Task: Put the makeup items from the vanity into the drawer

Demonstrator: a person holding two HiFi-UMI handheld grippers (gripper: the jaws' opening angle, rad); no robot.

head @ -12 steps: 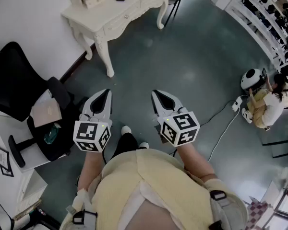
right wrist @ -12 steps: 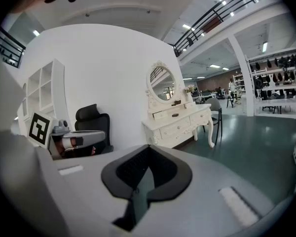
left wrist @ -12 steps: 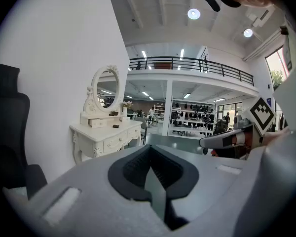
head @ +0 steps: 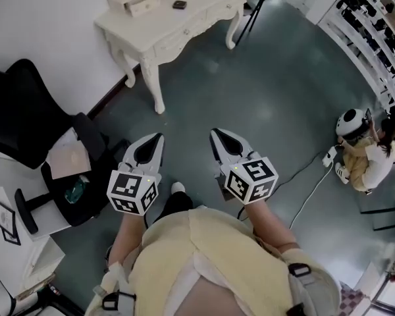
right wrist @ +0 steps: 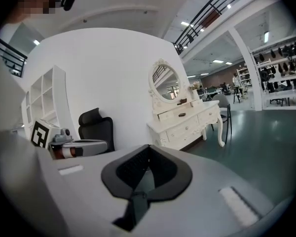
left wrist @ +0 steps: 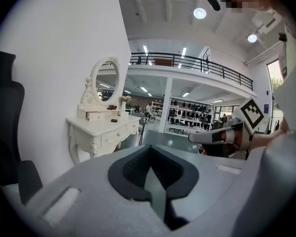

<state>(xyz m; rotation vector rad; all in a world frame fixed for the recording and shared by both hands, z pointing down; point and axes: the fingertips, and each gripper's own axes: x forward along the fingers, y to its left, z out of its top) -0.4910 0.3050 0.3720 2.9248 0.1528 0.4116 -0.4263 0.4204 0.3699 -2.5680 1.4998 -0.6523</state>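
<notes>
counter (head: 207,8): stood far ahead and to the left of both hands, long axis slanting up-right in head view | left gripper (head: 153,145): fingers together, empty, judged the nearer | right gripper (head: 220,141): fingers together, empty | dark item (head: 179,4): lay on the counter, well apart from both grippers

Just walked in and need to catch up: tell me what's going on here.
A person stands on the floor, apart from the white vanity, with a gripper in each hand. The left gripper and the right gripper are both shut and empty, pointing toward the vanity. A small dark item lies on the vanity top, untouched.
</notes>
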